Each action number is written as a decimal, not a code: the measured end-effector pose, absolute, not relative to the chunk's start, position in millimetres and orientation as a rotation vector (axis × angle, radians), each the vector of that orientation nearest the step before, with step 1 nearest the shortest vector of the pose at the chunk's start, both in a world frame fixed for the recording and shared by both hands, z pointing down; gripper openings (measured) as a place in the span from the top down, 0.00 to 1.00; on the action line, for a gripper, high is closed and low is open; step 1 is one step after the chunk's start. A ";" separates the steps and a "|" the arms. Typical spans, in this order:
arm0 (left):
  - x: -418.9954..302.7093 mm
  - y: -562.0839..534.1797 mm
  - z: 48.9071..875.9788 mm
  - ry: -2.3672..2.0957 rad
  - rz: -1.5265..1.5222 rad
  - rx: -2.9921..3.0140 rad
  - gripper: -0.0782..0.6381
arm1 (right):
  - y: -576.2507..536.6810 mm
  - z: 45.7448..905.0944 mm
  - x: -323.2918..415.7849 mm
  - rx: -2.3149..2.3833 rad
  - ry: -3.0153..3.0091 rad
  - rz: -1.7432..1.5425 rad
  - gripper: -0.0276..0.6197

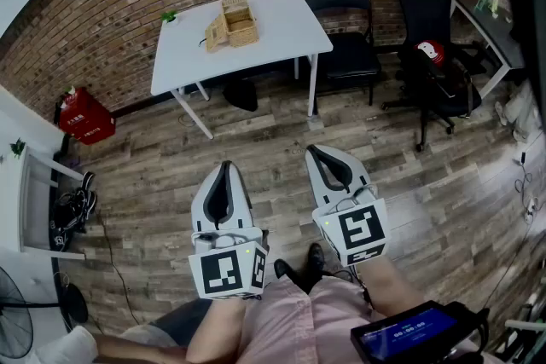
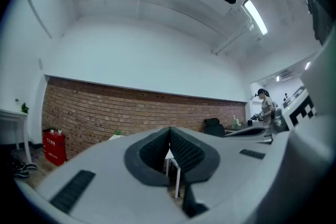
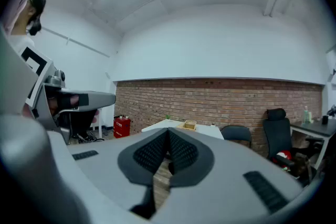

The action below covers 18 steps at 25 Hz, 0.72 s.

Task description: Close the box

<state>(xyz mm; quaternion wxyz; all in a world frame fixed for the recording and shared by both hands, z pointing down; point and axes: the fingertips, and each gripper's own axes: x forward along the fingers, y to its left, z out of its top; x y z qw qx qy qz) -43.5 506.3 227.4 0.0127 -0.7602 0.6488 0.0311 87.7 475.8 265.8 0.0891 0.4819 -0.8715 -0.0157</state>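
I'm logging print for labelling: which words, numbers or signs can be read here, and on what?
Nothing reads clearly.
Red container: white print, too small to read.
Blue screen: characters, too blurred to read.
Left marker cube, right marker cube: square patterns, no words.

box [image 1: 231, 23] on table [image 1: 281, 30]

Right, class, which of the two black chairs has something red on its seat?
The wheeled office chair, farther from the white table, carries the red object. The folding chair beside the table has a bare seat.
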 end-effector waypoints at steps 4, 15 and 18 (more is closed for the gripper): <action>-41.0 509.3 231.4 2.026 0.093 -2.374 0.87 | 478.5 270.4 90.0 1.428 -2.585 -0.036 0.96; -37.4 499.3 230.4 2.044 0.157 -2.384 0.62 | 462.0 265.0 102.9 1.438 -2.665 0.033 0.62; -31.4 497.4 229.5 2.033 0.174 -2.388 0.60 | 456.5 267.2 109.8 1.438 -2.645 0.008 0.62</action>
